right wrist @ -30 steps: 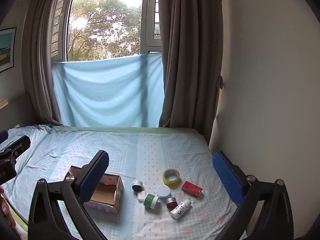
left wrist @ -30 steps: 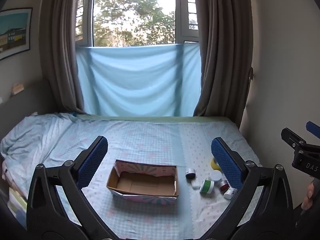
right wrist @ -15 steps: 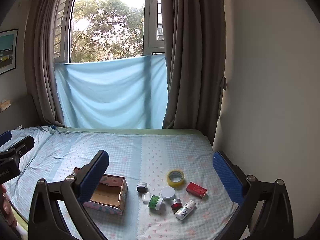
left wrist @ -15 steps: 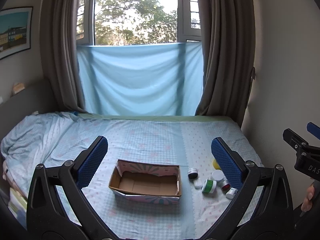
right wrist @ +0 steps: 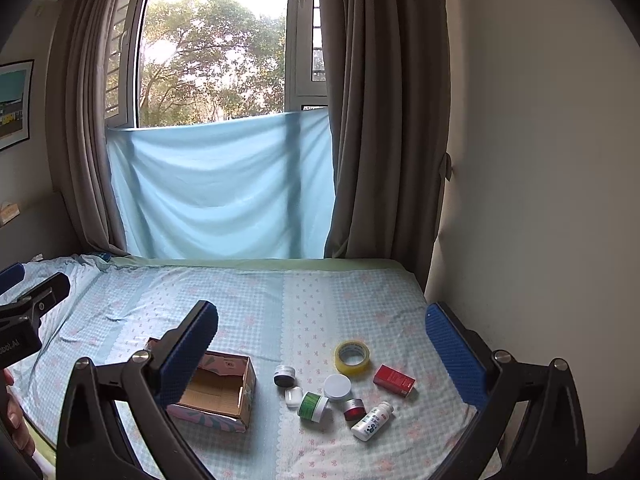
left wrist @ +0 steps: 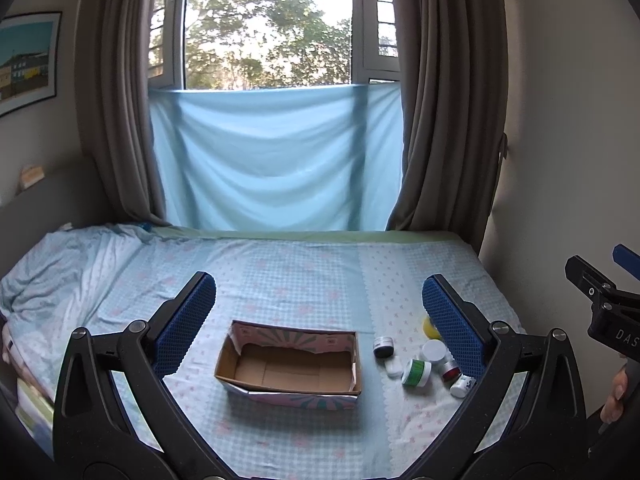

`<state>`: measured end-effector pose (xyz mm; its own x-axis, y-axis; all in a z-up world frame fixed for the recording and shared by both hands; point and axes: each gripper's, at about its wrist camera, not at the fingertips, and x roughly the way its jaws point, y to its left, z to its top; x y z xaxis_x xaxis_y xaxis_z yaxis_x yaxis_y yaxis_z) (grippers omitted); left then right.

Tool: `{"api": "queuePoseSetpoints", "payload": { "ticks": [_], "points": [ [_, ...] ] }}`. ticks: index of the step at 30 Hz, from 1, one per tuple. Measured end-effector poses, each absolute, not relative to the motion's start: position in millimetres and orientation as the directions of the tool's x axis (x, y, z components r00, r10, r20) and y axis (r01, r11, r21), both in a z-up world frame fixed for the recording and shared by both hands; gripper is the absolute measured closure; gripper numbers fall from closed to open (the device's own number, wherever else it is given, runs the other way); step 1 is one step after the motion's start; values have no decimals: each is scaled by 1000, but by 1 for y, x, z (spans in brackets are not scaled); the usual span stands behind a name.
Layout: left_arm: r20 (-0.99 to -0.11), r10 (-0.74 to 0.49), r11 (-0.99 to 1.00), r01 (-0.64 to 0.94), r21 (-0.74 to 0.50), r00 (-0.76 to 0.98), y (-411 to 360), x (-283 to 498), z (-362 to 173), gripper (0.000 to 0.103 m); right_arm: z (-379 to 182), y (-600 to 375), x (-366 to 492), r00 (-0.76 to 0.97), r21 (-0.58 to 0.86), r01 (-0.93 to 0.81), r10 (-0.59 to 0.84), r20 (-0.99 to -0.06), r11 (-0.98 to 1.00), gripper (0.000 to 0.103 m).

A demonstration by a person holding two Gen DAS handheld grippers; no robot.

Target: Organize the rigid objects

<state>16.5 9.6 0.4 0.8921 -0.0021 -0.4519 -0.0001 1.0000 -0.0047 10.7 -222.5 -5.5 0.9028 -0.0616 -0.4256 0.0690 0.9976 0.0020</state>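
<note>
An open cardboard box [right wrist: 218, 394] with pink patterned sides sits empty on the bed, left of a cluster of small items. A yellow tape roll [right wrist: 352, 357] lies flat farthest back, a red box [right wrist: 394, 380] to its right. Nearer lie a black jar [right wrist: 284, 376], a white-lidded jar [right wrist: 337, 387], a green jar [right wrist: 313, 406] tipped sideways, a red-banded tin [right wrist: 354, 409] and a white bottle [right wrist: 372, 421] on its side.

Around the cardboard box [right wrist: 224, 390] the bedsheet [right wrist: 256, 304] lay bare on its far side and toward the window. The box stood open-topped, nothing over its mouth. To the right of the box a tight cluster blocked the way: a black jar [right wrist: 284, 375], white case [right wrist: 293, 396], green-labelled jar [right wrist: 313, 406], white lid [right wrist: 337, 387], red-capped jar [right wrist: 354, 409], white bottle [right wrist: 372, 421], tape roll [right wrist: 352, 357] and red packet [right wrist: 394, 380]. Only narrow gaps showed between them. Beyond the cluster, the wall [right wrist: 520, 200] closed that side.
</note>
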Motion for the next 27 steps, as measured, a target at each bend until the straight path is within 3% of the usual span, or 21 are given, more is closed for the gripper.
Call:
{"api": "queuePoseSetpoints", "payload": {
  "ticks": [27],
  "points": [
    [-461,4,1000,-9,-8,888,12,19,-3,0,-6,-225,10,904,19,68,-54,-424,997,0]
  ]
}}
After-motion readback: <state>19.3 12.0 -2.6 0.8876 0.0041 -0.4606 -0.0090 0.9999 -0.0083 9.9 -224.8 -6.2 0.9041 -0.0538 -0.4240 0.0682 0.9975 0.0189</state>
